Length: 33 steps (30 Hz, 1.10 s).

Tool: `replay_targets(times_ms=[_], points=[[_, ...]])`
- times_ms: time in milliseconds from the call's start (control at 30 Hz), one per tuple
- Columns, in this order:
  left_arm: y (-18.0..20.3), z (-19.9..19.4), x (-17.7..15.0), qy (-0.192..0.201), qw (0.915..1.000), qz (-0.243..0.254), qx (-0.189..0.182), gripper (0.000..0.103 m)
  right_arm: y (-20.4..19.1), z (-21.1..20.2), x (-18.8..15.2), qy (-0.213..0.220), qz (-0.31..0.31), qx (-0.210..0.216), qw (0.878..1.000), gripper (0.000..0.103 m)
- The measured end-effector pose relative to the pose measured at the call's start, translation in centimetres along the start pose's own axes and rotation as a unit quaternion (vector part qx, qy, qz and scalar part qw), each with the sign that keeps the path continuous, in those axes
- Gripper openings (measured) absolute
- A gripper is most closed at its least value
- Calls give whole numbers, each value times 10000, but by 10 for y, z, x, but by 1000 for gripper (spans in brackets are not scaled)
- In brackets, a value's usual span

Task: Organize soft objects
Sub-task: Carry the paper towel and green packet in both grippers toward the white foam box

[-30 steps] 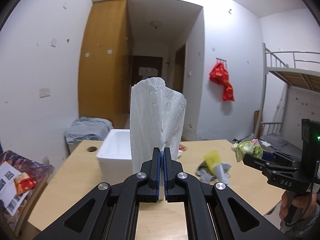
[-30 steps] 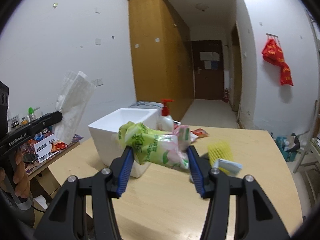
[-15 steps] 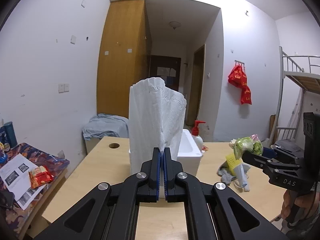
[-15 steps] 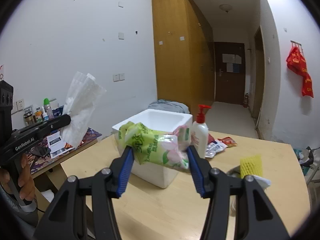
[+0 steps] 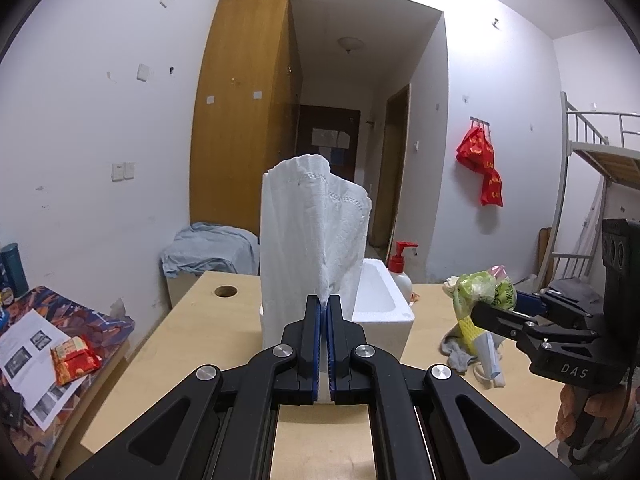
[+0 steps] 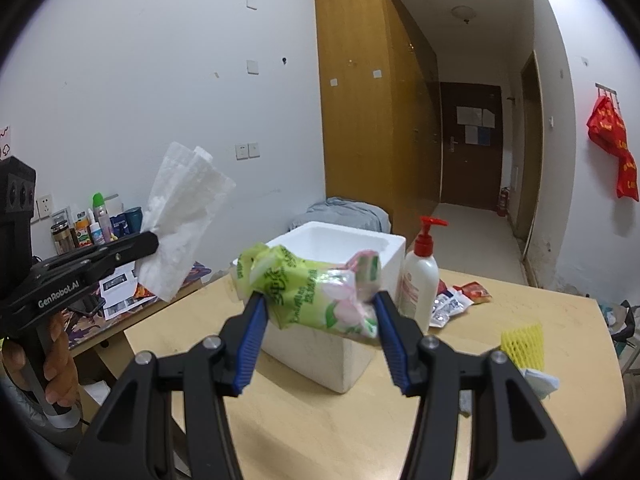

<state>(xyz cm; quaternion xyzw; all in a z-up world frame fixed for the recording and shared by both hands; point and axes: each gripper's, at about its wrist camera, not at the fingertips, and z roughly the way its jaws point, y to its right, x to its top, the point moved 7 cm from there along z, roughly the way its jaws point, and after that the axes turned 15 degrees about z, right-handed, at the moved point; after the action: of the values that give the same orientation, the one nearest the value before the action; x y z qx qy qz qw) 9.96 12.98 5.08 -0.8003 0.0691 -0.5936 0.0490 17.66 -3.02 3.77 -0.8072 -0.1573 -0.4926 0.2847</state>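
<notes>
My left gripper (image 5: 324, 304) is shut on a white paper towel (image 5: 312, 236) that stands upright above the fingers; it also shows at the left in the right wrist view (image 6: 180, 236). My right gripper (image 6: 320, 308) is shut on a green and pink tissue pack (image 6: 312, 288), held in the air above the table; it shows at the right in the left wrist view (image 5: 484, 290). A white foam box (image 6: 340, 276) stands open on the wooden table (image 6: 320, 420), just beyond both grippers.
A lotion pump bottle (image 6: 420, 280) stands right of the box, with snack packets (image 6: 460, 298) beside it. A yellow foam net (image 6: 522, 342) and white cloth lie at the table's right. A side desk (image 5: 48, 344) with papers is at the left.
Both grippers have risen and swung left with their loads. The foam box and pump bottle now sit more to the right in both views.
</notes>
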Motion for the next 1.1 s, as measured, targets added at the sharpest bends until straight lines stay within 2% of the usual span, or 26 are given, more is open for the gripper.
replay_targets(times_ms=[567,1100], points=[[-13,54,20,-142,9997,65,-164,3,-4,45,26,-68,28,98,9999,58],[-18,131,21,-460,9971,-1,-604,3,10,84,38,-208,125,-178,9995,58]])
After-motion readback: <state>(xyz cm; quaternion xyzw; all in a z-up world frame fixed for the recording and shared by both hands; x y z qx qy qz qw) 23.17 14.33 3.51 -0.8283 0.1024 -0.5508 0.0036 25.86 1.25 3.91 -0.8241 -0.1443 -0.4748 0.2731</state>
